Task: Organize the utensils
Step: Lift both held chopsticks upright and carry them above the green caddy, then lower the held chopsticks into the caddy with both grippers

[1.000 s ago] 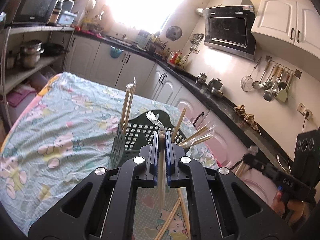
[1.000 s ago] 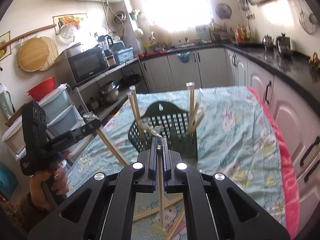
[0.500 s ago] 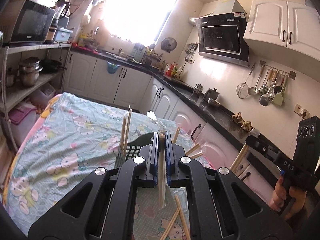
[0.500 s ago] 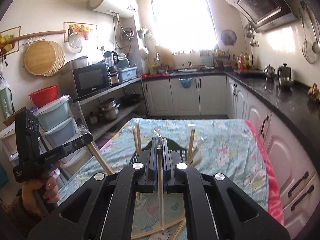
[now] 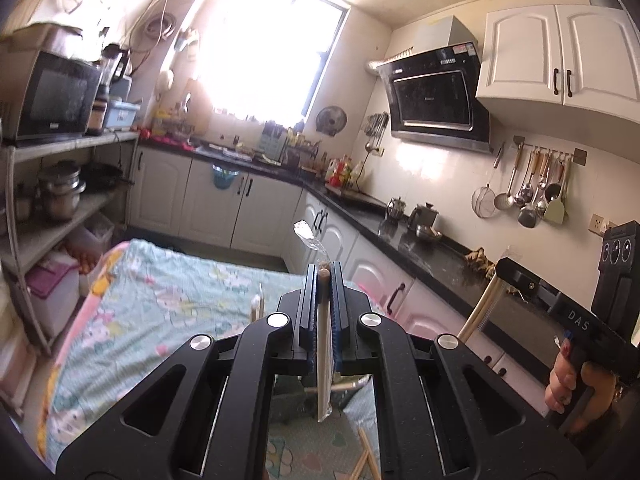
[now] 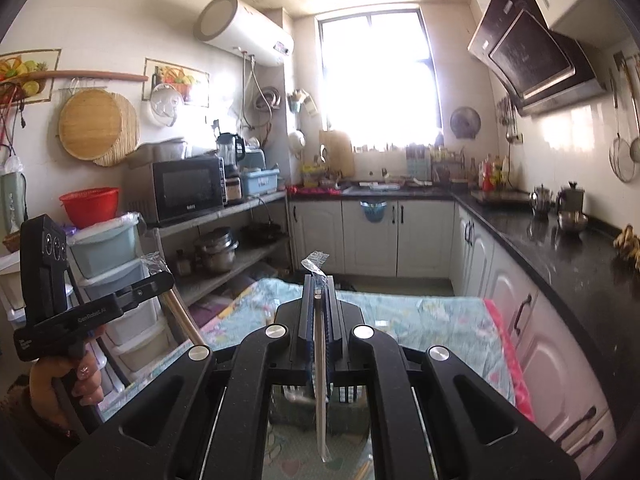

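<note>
Both grippers (image 5: 324, 276) (image 6: 319, 284) higher above basket (image 6: 312, 400)

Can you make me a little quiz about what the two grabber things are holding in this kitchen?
1. True or false: the left hand-held gripper is empty.
2. What does the right hand-held gripper hold? A) a spoon B) plastic-wrapped chopsticks C) a cup
3. Fill in: the table wears a patterned ____ tablecloth.

Key:
1. False, it is shut on wrapped chopsticks.
2. B
3. Light green
</note>
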Motion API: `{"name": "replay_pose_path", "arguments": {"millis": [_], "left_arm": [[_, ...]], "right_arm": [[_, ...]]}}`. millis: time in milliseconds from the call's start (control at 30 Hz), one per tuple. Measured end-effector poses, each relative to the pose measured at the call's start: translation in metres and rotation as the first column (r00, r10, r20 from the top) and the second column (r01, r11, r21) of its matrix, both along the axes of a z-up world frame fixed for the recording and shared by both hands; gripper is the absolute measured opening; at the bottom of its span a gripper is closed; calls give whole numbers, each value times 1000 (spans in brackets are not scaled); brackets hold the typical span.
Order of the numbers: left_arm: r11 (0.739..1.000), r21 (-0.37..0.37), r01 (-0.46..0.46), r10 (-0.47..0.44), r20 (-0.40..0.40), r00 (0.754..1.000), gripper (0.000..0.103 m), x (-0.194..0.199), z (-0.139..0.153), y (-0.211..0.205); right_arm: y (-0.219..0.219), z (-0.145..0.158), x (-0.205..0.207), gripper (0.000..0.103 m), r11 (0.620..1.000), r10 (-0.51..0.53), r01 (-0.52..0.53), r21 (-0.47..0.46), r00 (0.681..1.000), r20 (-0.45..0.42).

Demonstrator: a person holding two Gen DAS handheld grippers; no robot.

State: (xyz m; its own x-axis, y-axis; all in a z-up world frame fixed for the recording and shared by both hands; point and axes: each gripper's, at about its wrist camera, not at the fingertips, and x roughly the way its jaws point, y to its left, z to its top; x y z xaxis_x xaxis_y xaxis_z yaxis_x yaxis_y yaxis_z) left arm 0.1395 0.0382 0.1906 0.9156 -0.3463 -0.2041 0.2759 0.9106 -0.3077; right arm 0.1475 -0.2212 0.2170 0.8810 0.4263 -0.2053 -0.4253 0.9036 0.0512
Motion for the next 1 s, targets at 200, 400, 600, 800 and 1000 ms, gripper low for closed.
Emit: {"name": "replay_pose_path", "arguments": {"millis": [200,400,600,800,1000], "left_arm": [[1000,12,-11,10,38,999,3,6,18,1],[999,38,-14,12,68,998,3,13,29,-5],[998,58,-26,21,84,996,3,22,34,-8],[996,78,-46,39,90,995,3,34,30,-12],[993,102,-60,54,57,997,3,49,14,-18]], "right_arm": [[3,22,3,5,1000,4,-4,8,997,71],[6,36,8,5,1000,15,-17,20,992,122],[12,43,14,5,1000,10,-12,10,985,171],[13,37,28,5,1000,-2,2,2,983,183],[15,20,47,5,1000,-20,20,-2,988,155]]}}
